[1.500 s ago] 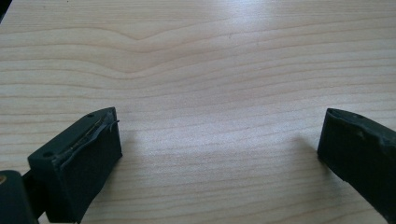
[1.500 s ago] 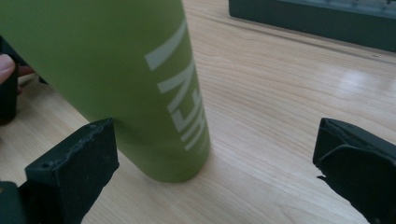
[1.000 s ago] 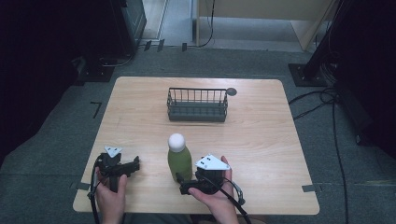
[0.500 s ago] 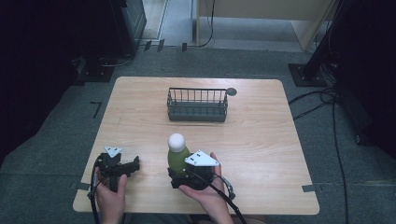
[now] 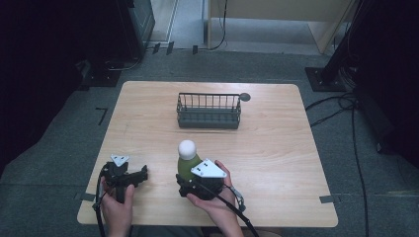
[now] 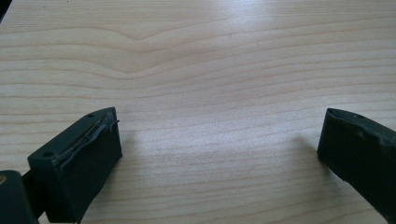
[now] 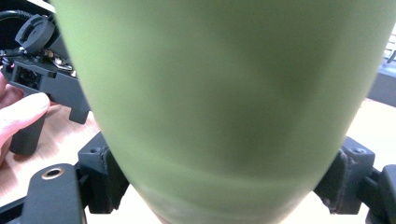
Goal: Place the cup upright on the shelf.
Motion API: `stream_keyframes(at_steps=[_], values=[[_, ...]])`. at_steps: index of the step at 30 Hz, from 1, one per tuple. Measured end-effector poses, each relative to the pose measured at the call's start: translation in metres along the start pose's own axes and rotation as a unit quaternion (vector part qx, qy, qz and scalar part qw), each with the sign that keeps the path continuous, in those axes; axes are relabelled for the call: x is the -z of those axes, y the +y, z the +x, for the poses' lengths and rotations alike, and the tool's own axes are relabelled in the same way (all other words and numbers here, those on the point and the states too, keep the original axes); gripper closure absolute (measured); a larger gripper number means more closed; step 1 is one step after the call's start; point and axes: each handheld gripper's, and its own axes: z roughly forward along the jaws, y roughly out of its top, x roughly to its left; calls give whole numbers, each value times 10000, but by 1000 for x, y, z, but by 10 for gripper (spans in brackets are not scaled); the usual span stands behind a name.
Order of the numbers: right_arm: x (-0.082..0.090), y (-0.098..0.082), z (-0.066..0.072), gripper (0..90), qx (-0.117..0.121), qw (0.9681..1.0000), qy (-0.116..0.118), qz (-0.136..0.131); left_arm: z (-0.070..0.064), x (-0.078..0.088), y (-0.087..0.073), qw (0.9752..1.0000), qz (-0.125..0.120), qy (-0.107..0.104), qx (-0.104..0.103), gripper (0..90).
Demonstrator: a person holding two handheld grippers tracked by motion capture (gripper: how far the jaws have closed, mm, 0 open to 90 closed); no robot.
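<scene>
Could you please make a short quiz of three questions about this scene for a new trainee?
1. True or false: the right gripper has its jaws closed on the green bottle.
2. What stands at the far side of the table? A) a wire basket B) a red bowl C) a stack of plates
3. In the left gripper view, what lies between the open jaws of the left gripper?

Key
1. True; in the right gripper view the pads press on both sides of the bottle.
2. A, the wire basket.
3. Bare wooden table, nothing else.
</scene>
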Motion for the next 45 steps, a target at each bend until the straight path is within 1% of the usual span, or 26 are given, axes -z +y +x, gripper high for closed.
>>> stream_keyframes(at_steps=[4,8,18,21,22,24,30,32,38,39,42,45], values=[[1,1,-1,200,43,9999,-87,-43,0,0,0,10000,1,1,-1,0],[1,2,-4,202,73,9998,-198,-21,0,0,0,10000,3,0,0,0],[5,12,-12,204,41,9997,-227,-62,0,0,0,10000,2,0,1,0],[5,15,-15,204,13,9997,-246,-64,0,0,0,10000,-4,0,7,0],[4,18,-17,204,36,9996,-286,-62,0,0,0,10000,-10,1,15,0],[4,19,-19,204,39,9995,-292,-73,0,0,0,10000,-4,0,8,0],[4,27,-26,204,-17,9994,-333,-103,0,0,0,10000,-6,1,7,0],[4,30,-28,204,-3,9993,-368,-116,0,0,0,10000,-7,1,7,0],[3,37,-36,204,-64,9989,-442,-132,0,0,0,10000,-7,3,8,0],[3,40,-39,204,-87,9987,-487,-140,0,0,0,10000,-4,1,8,0],[2,44,-43,205,-85,9985,-530,-142,0,0,0,10000,-6,1,8,0],[2,47,-46,204,-97,9983,-560,-148,0,0,0,10000,-6,1,9,0]])
